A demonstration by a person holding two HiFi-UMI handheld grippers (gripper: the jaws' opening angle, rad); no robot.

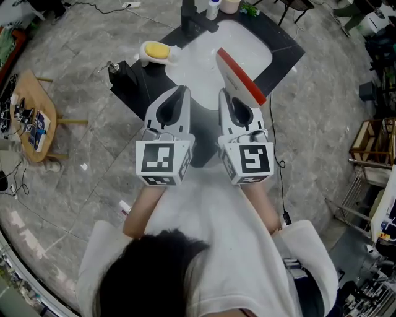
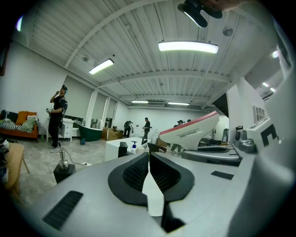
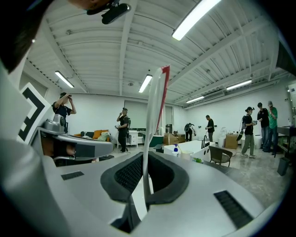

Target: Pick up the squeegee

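Note:
The squeegee (image 1: 239,75) is white with a red edge and slants up and away from my right gripper (image 1: 224,93), which is shut on its lower end. In the right gripper view the squeegee (image 3: 155,111) rises as a thin upright blade out of the closed jaws of the right gripper (image 3: 144,155). My left gripper (image 1: 181,91) hangs level beside it on the left, shut with nothing in it. In the left gripper view the left gripper (image 2: 149,153) has its jaws together, and the squeegee (image 2: 190,132) shows to the right. Both grippers hover over the near side of a white basin (image 1: 197,71).
The basin sits in a black counter (image 1: 137,83) with a black faucet (image 1: 189,17), a yellow sponge on a dish (image 1: 156,51) and a black soap pump (image 1: 116,68). A wooden stool (image 1: 32,117) stands at the left. Several people stand far off in the hall.

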